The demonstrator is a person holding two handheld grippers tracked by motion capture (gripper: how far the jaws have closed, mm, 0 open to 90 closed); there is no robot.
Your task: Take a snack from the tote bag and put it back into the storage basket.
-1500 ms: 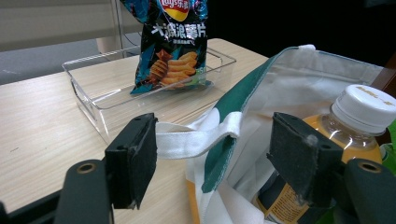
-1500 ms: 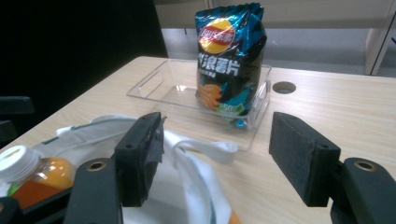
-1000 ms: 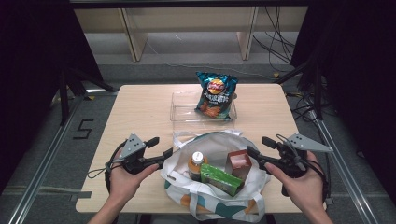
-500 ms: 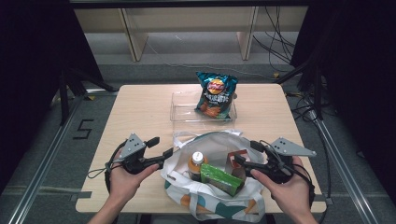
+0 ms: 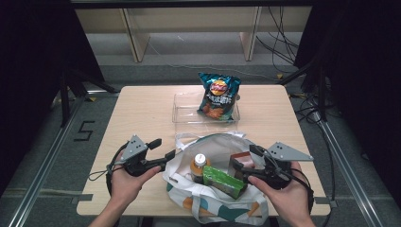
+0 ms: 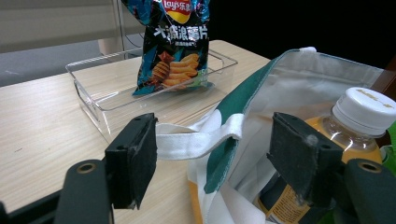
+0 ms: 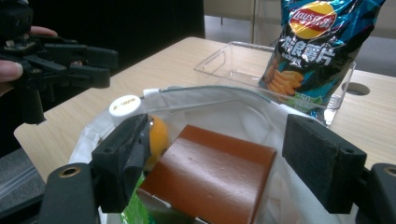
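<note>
Right gripper (image 5: pixel 243 166), seen in the high view, is held with its jaws spread at the right side of the tote bag (image 5: pixel 215 203), just by the brown carton (image 5: pixel 240 162); its jaws have just been opening, and nothing is pressed between them. Left gripper (image 5: pixel 163 150) is shown released at the bag's left rim. The bag lies at the near edge of the table (image 5: pixel 142 109), with an orange bottle (image 5: pixel 199 165) and a green box (image 5: pixel 224 182) also inside; a chip bag (image 5: pixel 218 96) stands in a clear tray (image 5: pixel 187 106) well beyond. In the left gripper view, the white strap (image 6: pixel 201 140) is seen crossing the gap between the parted pads without being pinched, the bottle's white cap (image 6: pixel 366 107) lying to the right. In the right gripper view, the carton (image 7: pixel 210 179) is framed between the open pads, apart from both. The carton is judged light, stiff and smooth-faced, crushable if squeezed hard; its two broad flat sides are judged the best place to be taken.
</note>
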